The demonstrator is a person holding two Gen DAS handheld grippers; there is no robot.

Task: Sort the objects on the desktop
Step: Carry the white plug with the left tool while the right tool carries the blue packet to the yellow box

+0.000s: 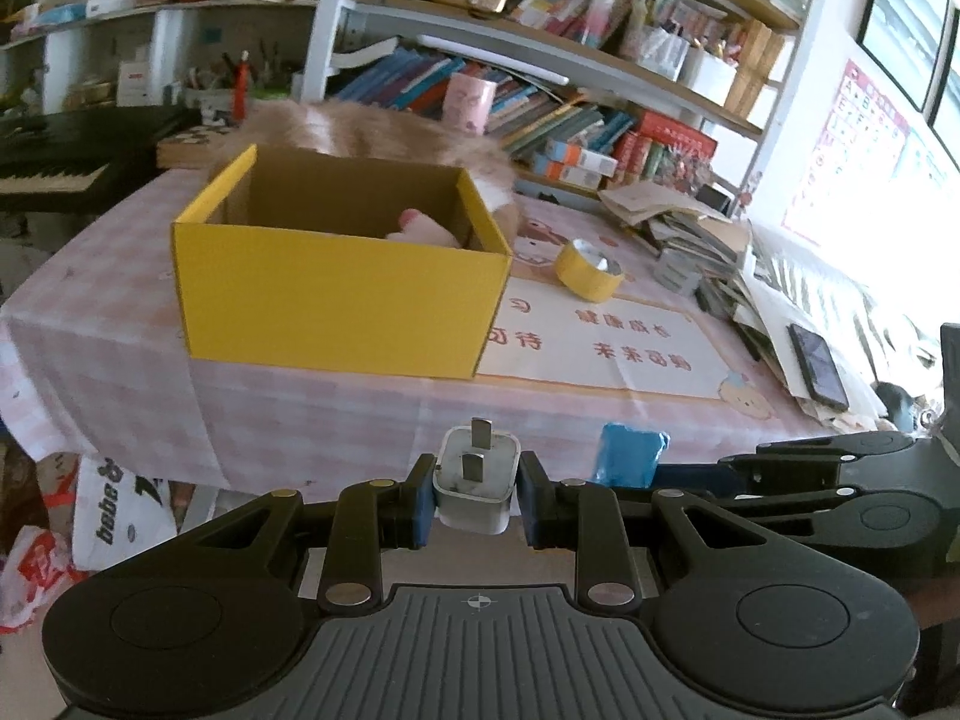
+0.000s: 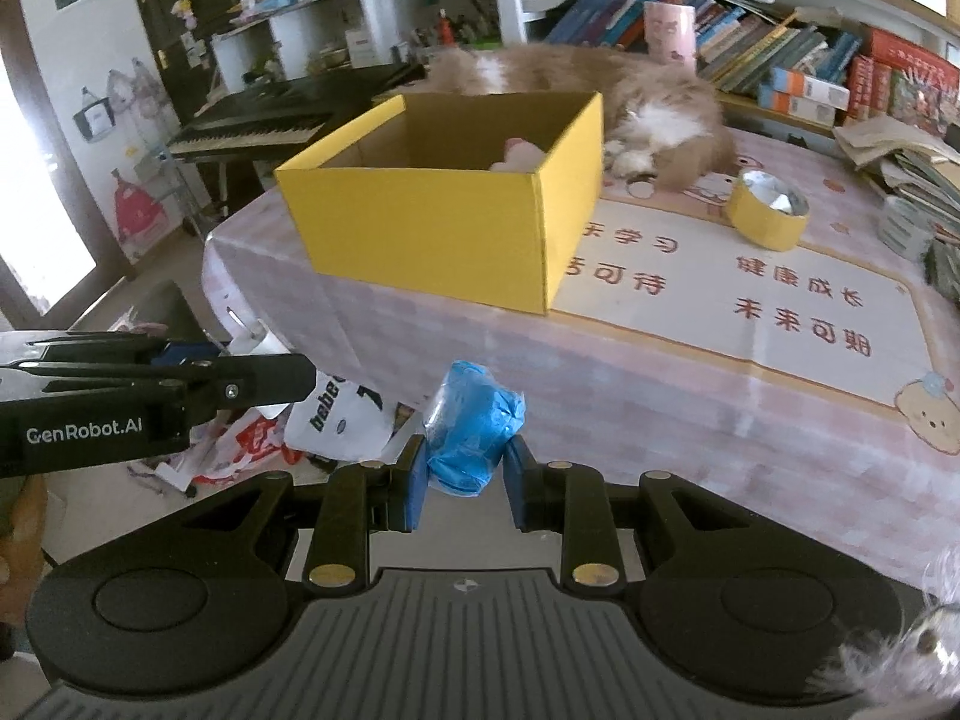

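Note:
My left gripper (image 1: pixel 474 495) is shut on a white plug adapter (image 1: pixel 475 480), prongs up, held before the table's near edge. My right gripper (image 2: pixel 467 471) is shut on a blue plastic-wrapped bundle (image 2: pixel 471 420), also in front of the table edge; the bundle shows in the left wrist view (image 1: pixel 627 459). An open yellow box (image 1: pixel 336 276) stands on the pink checked tablecloth (image 1: pixel 312 414) with a pink-white object (image 1: pixel 423 228) inside; the box also shows in the right wrist view (image 2: pixel 444 228). A yellow tape roll (image 1: pixel 588 270) lies right of the box.
A furry tan-and-white cat (image 2: pixel 648 102) lies behind the box. Piles of books and papers (image 1: pixel 696 234) and a black phone (image 1: pixel 819 366) fill the table's right side. Bookshelves (image 1: pixel 570 30) stand behind, a keyboard piano (image 2: pixel 252 132) to the left, plastic bags (image 1: pixel 114 516) on the floor.

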